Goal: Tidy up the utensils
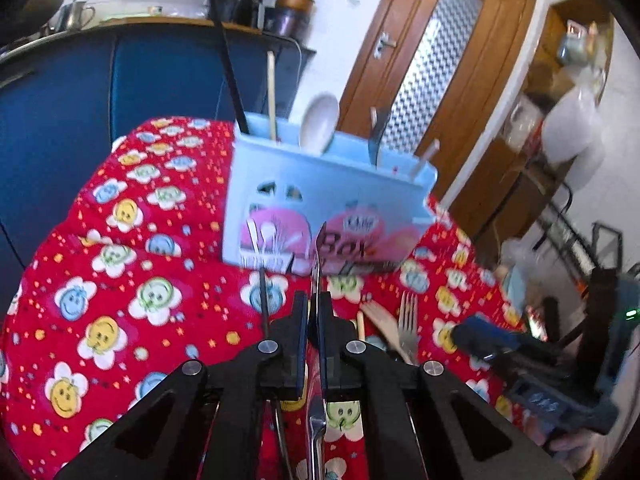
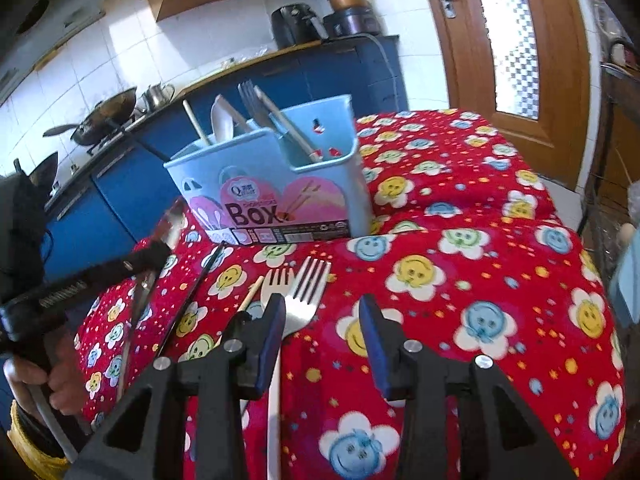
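Observation:
A light blue utensil box [image 1: 328, 196] [image 2: 272, 188] stands on the red smiley tablecloth [image 2: 460, 264] with chopsticks, a white spoon and forks upright in it. My left gripper [image 1: 316, 300] is shut on a metal knife [image 1: 318, 264], held edge-on above the cloth in front of the box; it shows at the left of the right wrist view [image 2: 168, 220]. My right gripper [image 2: 324, 308] is open and empty, over a metal fork [image 2: 306, 292] and a white plastic fork [image 2: 276, 280] lying on the cloth. A black chopstick [image 2: 196, 292] and a wooden chopstick [image 2: 250, 294] lie beside them.
Blue kitchen cabinets [image 1: 80, 100] with a wok [image 2: 104, 116], kettle and black appliances stand behind the table. A wooden door [image 1: 432, 64] is at the back right. Shelves and bags crowd the right side [image 1: 560, 128]. The table edge drops off on the left.

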A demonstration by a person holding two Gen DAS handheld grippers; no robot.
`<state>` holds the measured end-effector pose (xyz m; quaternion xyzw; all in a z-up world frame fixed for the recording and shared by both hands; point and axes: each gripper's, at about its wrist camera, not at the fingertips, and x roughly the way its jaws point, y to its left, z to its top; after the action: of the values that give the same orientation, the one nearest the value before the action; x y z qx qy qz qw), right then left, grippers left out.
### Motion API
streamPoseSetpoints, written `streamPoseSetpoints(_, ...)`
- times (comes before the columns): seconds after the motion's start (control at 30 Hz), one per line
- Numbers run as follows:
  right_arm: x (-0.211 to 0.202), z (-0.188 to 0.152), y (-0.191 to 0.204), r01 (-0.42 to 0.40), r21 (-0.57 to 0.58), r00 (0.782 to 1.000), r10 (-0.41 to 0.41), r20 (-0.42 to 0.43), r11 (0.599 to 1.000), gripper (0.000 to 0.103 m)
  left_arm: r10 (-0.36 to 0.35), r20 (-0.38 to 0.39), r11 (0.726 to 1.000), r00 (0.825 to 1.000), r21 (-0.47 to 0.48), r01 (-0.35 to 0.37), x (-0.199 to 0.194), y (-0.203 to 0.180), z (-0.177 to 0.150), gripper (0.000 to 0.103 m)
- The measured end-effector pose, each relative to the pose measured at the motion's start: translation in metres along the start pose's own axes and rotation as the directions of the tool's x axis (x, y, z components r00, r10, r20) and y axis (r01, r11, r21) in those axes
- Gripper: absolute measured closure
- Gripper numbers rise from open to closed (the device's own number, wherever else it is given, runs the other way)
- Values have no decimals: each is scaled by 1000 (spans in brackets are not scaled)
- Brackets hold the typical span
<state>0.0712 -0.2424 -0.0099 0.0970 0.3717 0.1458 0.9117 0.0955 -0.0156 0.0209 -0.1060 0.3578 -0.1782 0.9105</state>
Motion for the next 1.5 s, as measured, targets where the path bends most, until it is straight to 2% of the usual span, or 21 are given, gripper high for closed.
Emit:
streamPoseSetpoints(0.17, 22, 8, -1, -19, 1, 998, 19, -63, 1000, 62, 1, 35, 999, 999, -33, 1, -9, 12, 8, 98)
streamPoseSetpoints(0.3, 34, 13, -6, -45, 18, 995, 47, -90, 999, 62, 15, 36, 998, 999, -66, -13, -9, 27, 10, 98)
streamPoseSetpoints(0.57, 50, 21, -22, -175, 112, 977, 186, -103, 978, 62, -8, 50, 996, 999, -88, 12, -9, 36, 8, 98)
streamPoseSetpoints(0.7, 54, 22, -26, -201, 142, 971, 216, -102, 969, 86, -24, 68, 996, 997, -84, 29, -12, 33, 9, 98)
streamPoseSetpoints(0.8, 44, 23, -25, -201, 130, 976, 210, -62, 971, 98, -29, 77, 997, 997, -74, 35, -15, 30, 10, 98)
streamPoseSetpoints(0.93, 23, 25, -19, -167, 90, 986, 168, 1, 982, 99, -35, 89, 997, 995, -71, 42, -20, 28, 12, 98)
streamPoseSetpoints(1.07, -5, 28, -6, -175, 53, 980, 169, 100, 983, 101, -36, 114, 996, 993, -72, 45, -27, 26, 14, 98)
streamPoseSetpoints(1.3, -60, 36, 17, -120, -18, 953, 120, 279, 993, 100, -28, 194, 997, 981, -60, 40, -49, 19, 17, 99)
streamPoseSetpoints(1.5, -94, 45, 26, -38, -34, 903, 49, 427, 999, 101, -14, 289, 999, 957, -34, 25, -76, 13, 29, 99)
